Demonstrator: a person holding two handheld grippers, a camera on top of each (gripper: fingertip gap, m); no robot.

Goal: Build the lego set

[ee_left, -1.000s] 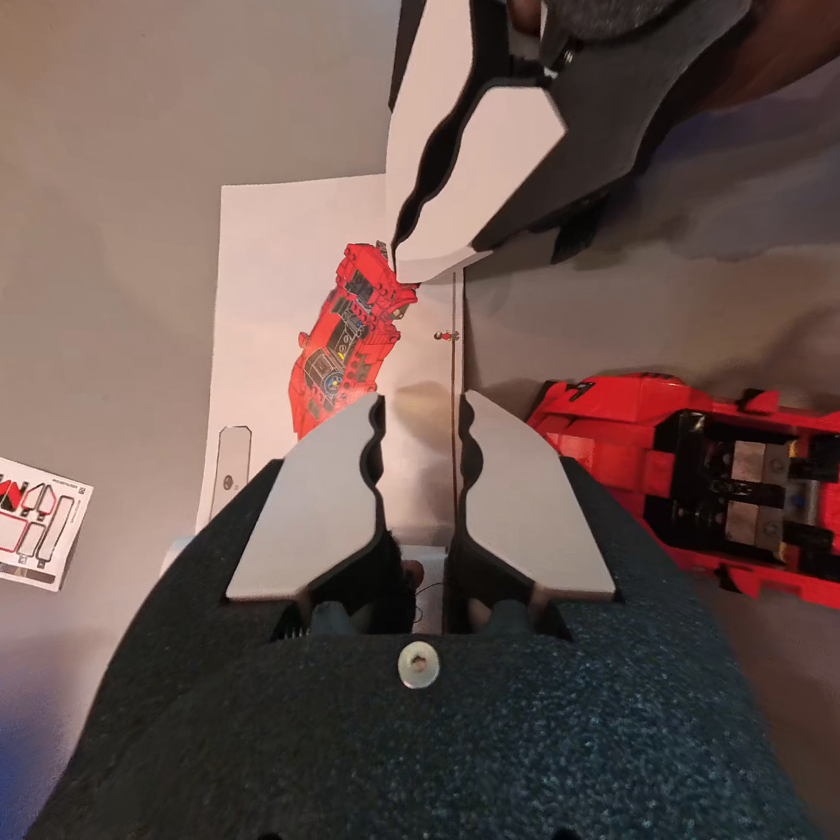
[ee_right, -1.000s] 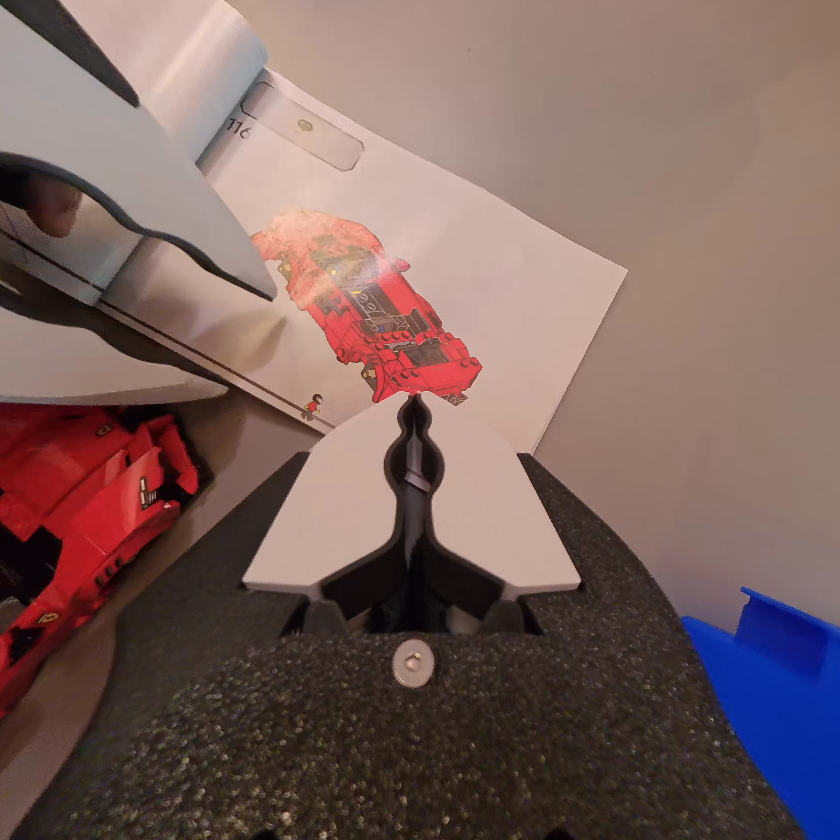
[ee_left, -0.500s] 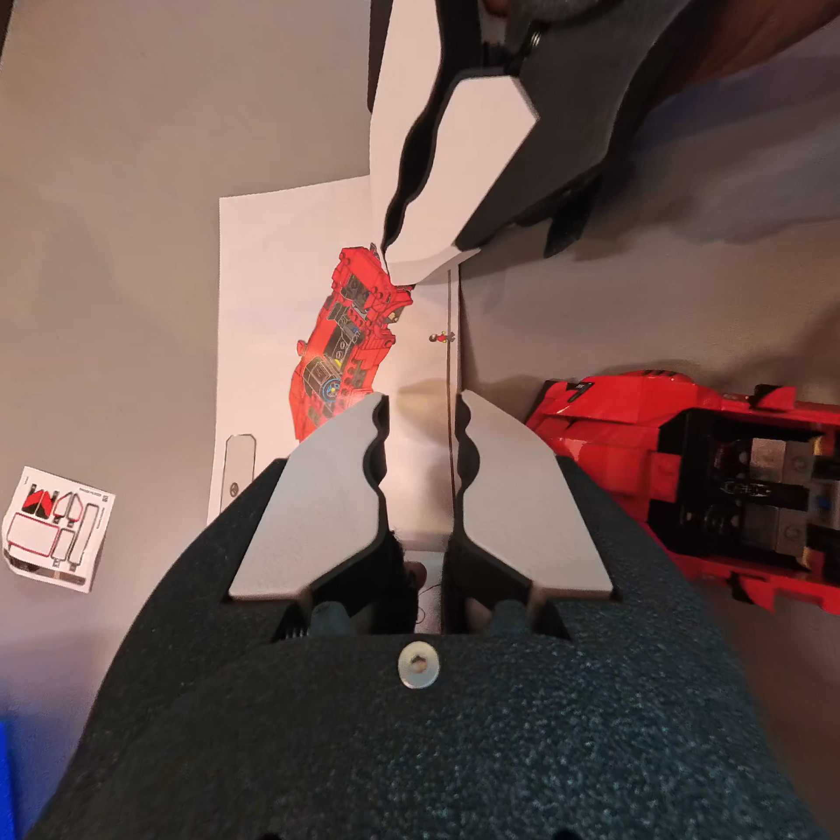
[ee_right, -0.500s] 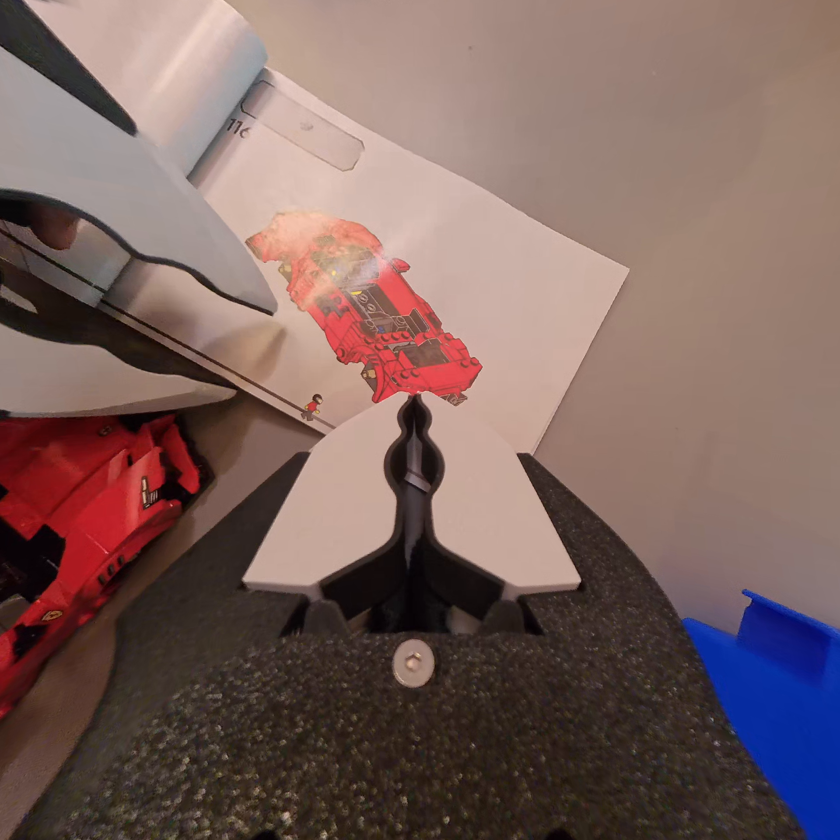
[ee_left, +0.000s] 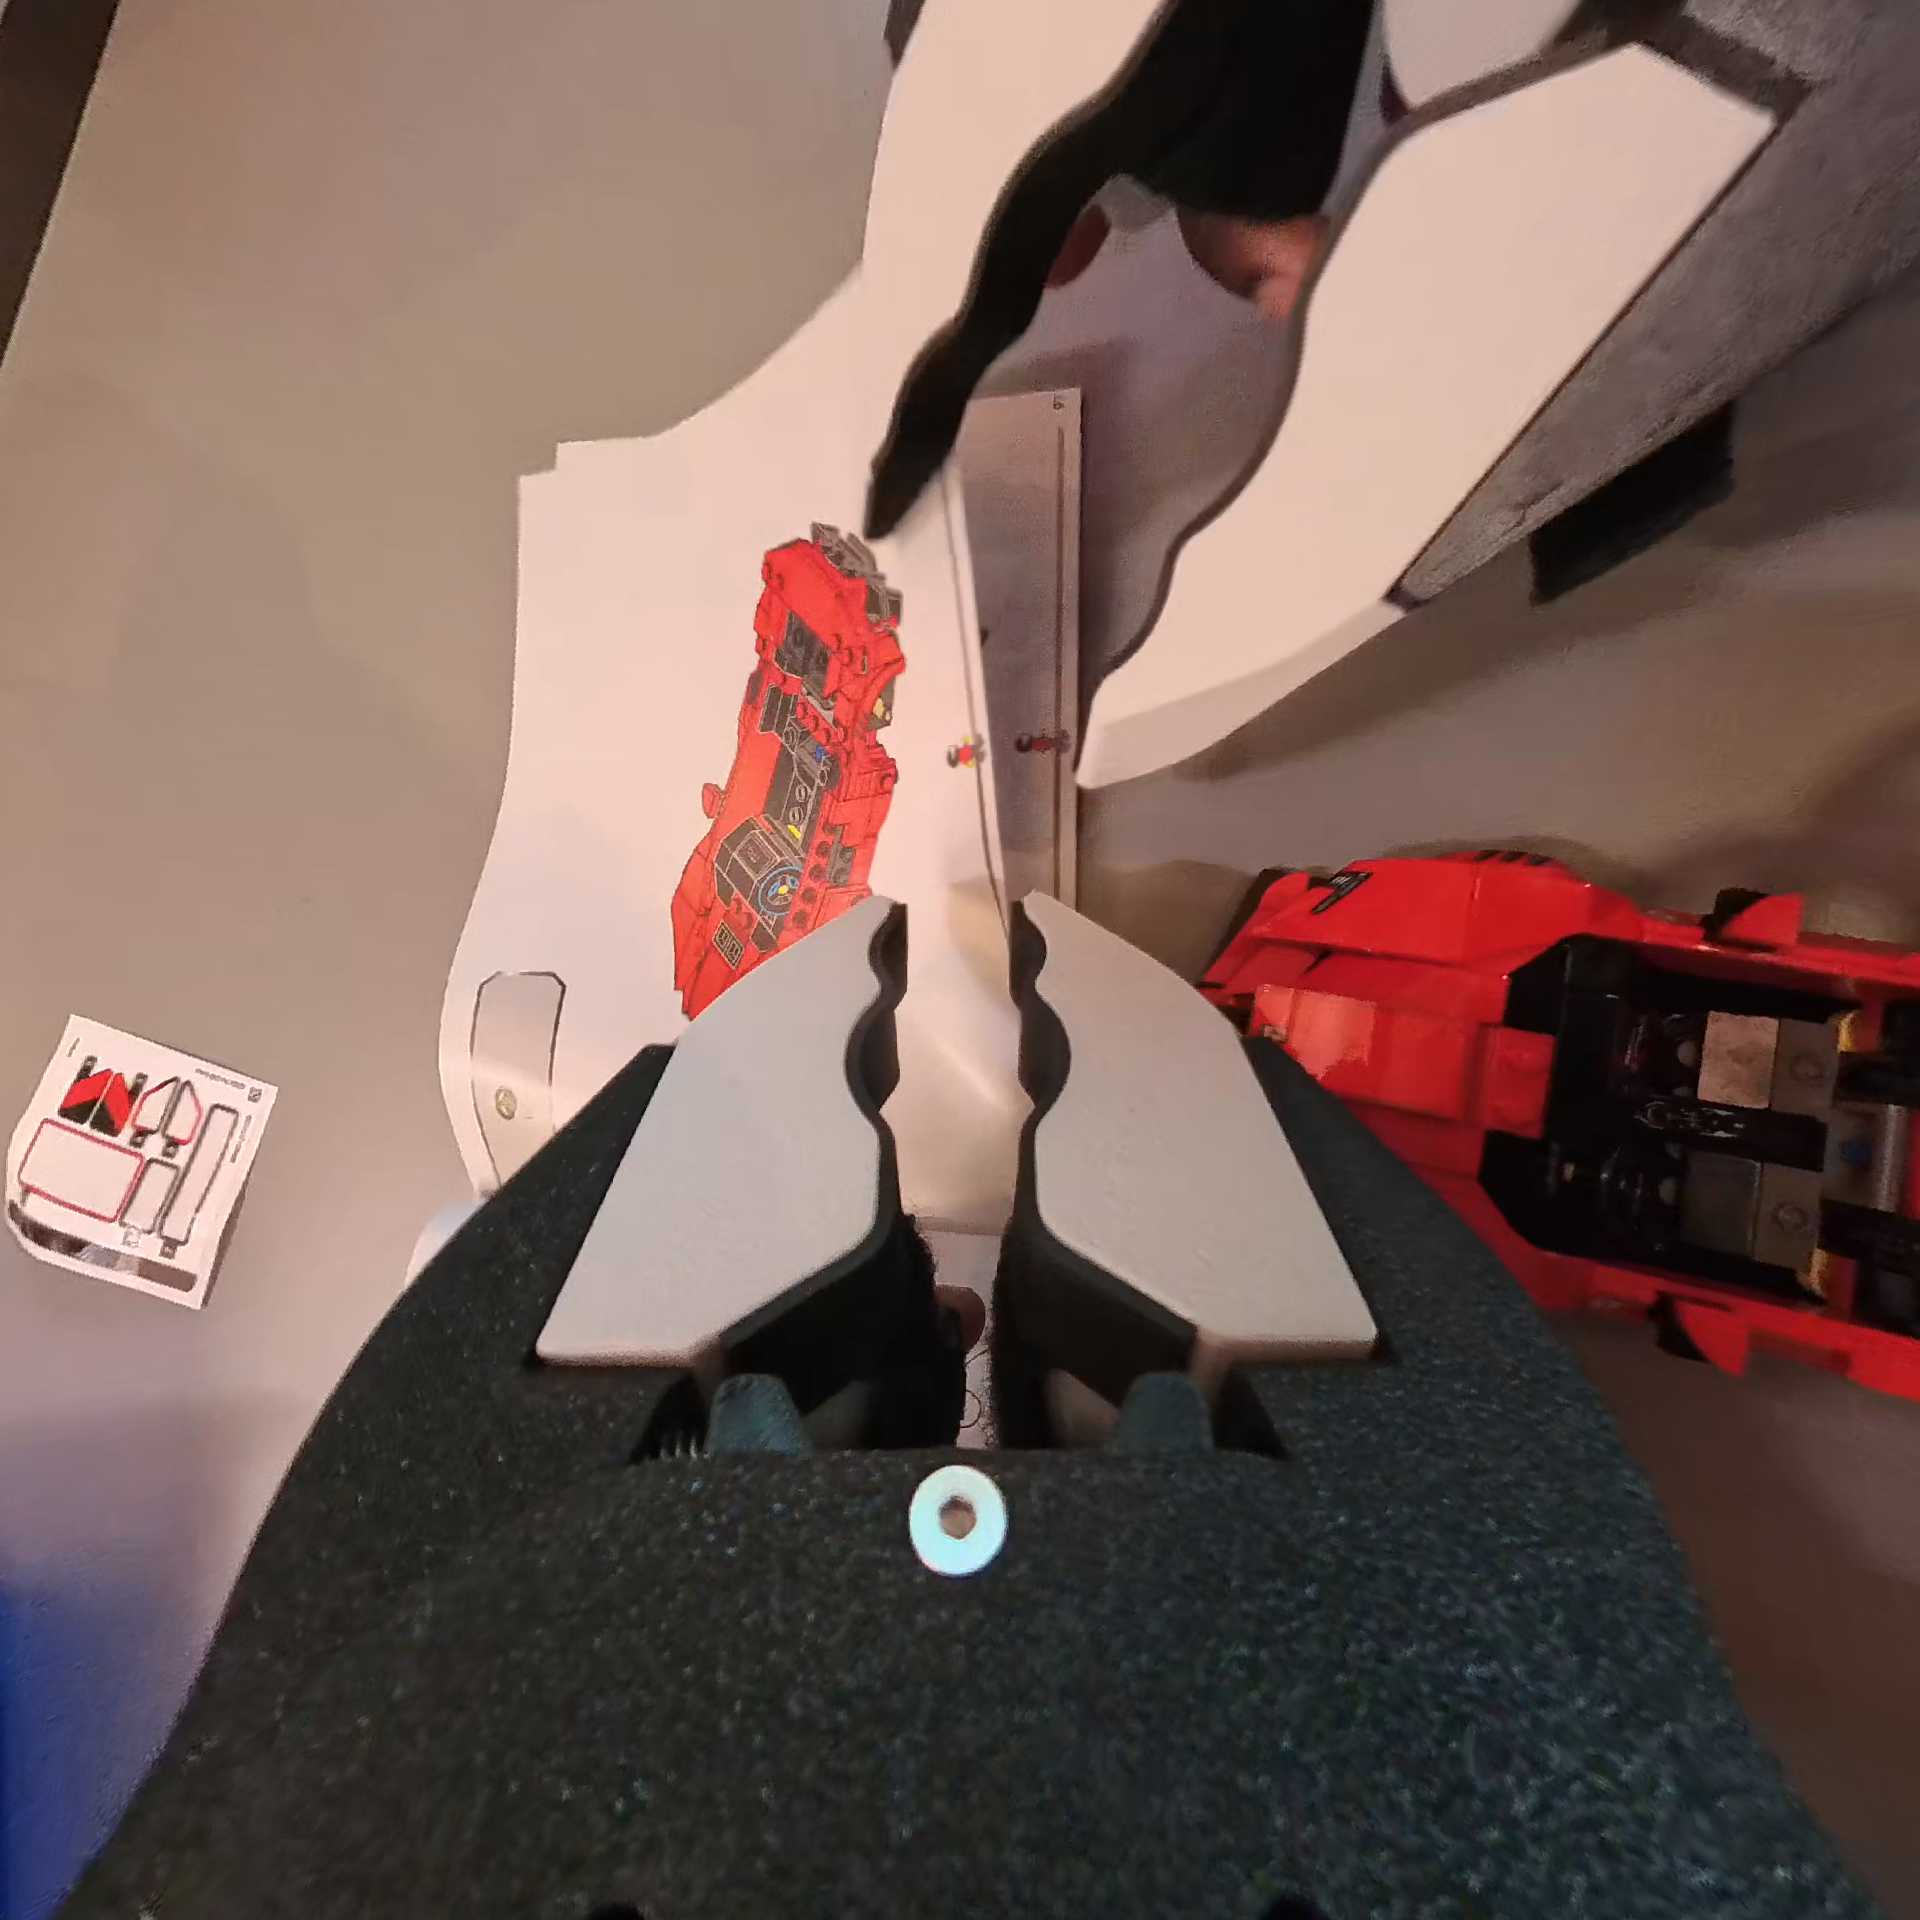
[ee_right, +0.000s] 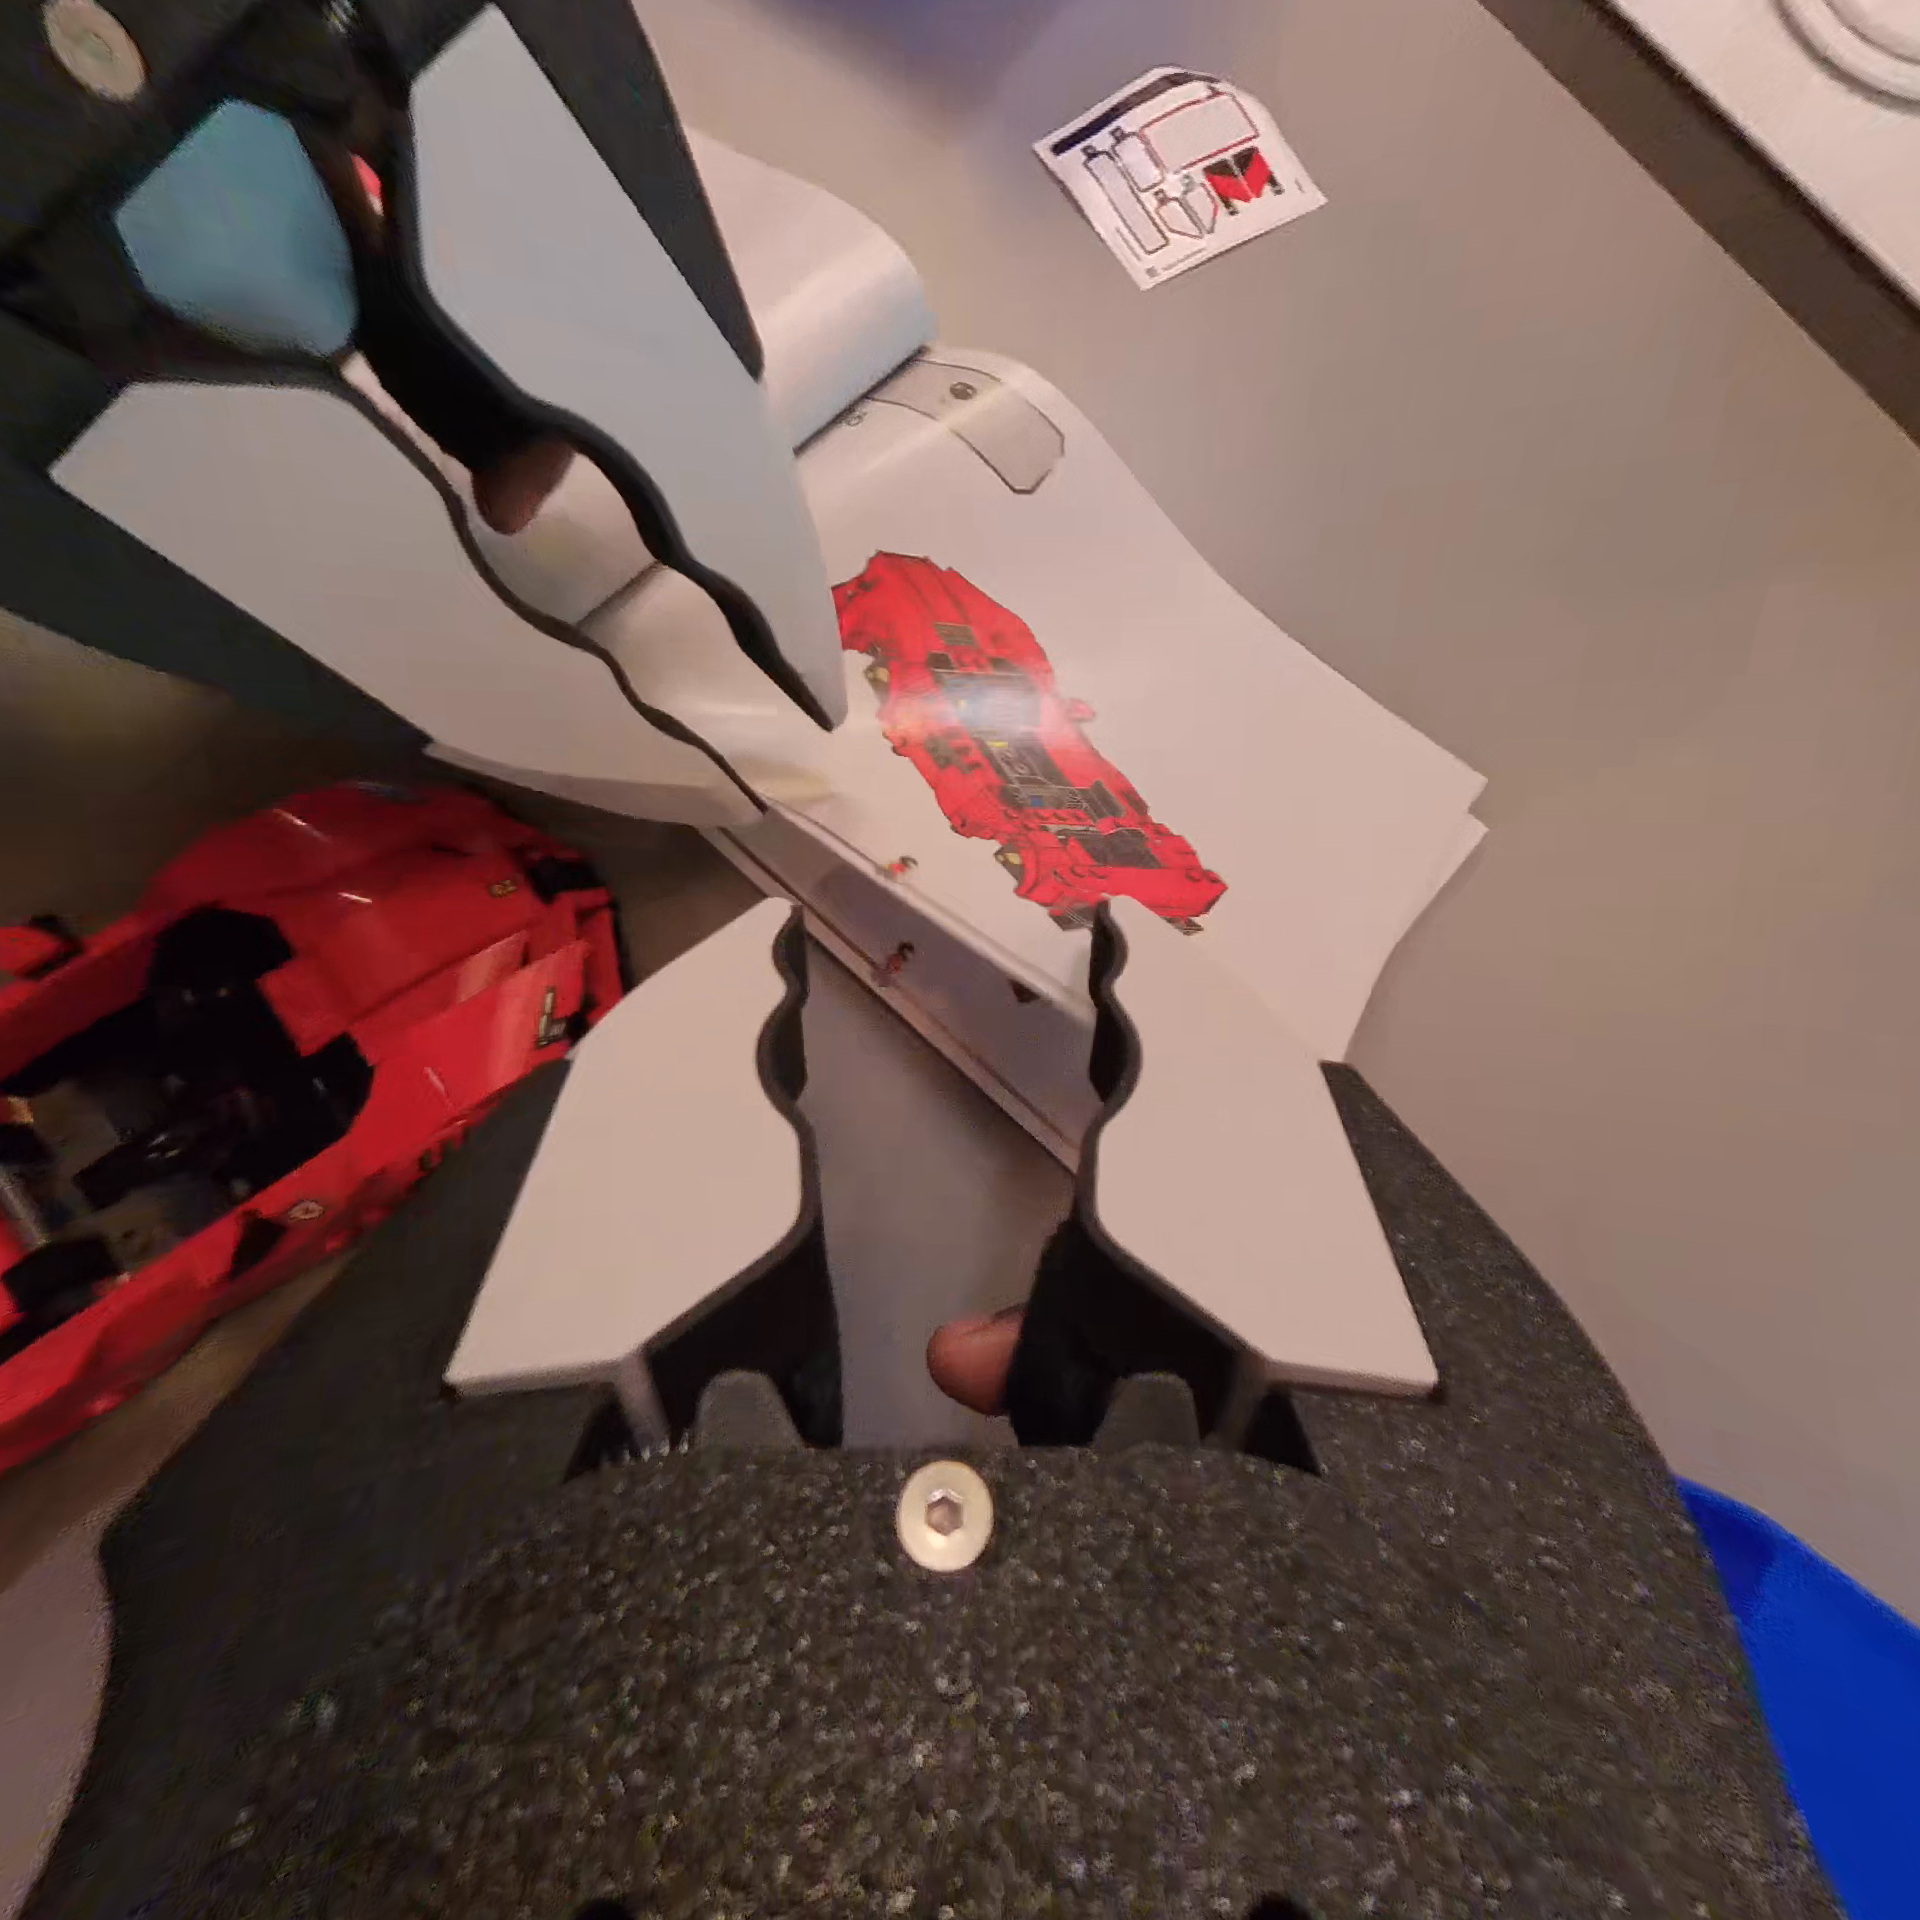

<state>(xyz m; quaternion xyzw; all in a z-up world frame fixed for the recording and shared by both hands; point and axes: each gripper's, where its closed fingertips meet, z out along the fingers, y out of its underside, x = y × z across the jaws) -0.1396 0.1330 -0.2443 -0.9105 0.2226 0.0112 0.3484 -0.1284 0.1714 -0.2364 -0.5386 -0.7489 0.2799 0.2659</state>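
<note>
- On the grey counter, an instruction booklet lies open at a page picturing a red car; both claws hang over it, which suggests the page is being turned or consulted, not bricks being fitted.
- Left claw: fingers narrowly parted with nothing between them, poised above the booklet's inner edge, probably to steady the page.
- Right claw: fingers spread wide and empty, directly over the booklet's near edge, where a second sheet shows beneath the top page.
- The task's thing, the red lego car, rests on the counter just beside the booklet, to the left claw's right. Black interior parts show through the open body, so I judge the build unfinished.
- A sticker sheet lies flat and well apart on the booklet's other side, untouched by either claw.
- Surface: matt grey, plain, without loose bricks in view.
- Room: a blue container sits at the right wrist view's lower corner; a paler ledge crosses its upper corner. Nothing more can be told.
</note>
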